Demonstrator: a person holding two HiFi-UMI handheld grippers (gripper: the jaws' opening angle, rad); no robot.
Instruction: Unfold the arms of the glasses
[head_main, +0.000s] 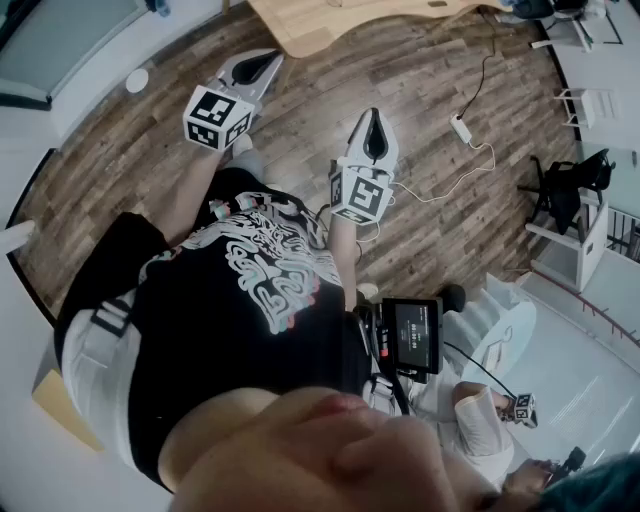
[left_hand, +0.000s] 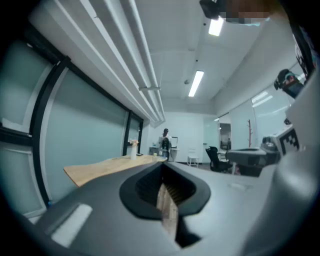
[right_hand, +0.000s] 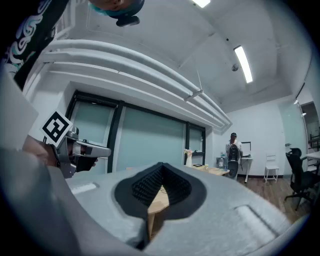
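Observation:
No glasses show in any view. In the head view I hold both grippers out in front of my body, above a wooden floor. My left gripper (head_main: 258, 64) has its jaws closed together with nothing between them. My right gripper (head_main: 373, 132) is also shut and holds nothing. In the left gripper view the left gripper (left_hand: 162, 172) points across the room toward a wooden table (left_hand: 107, 165). The right gripper (right_hand: 159, 177) faces the same table (right_hand: 215, 171), and the left gripper's marker cube (right_hand: 56, 127) shows at its left.
The wooden table (head_main: 320, 20) stands ahead of me at the top of the head view. A power strip (head_main: 461, 128) with a white cable lies on the floor to the right. A black chair (head_main: 565, 190) stands at the right. A person (right_hand: 233, 148) stands far off by a desk.

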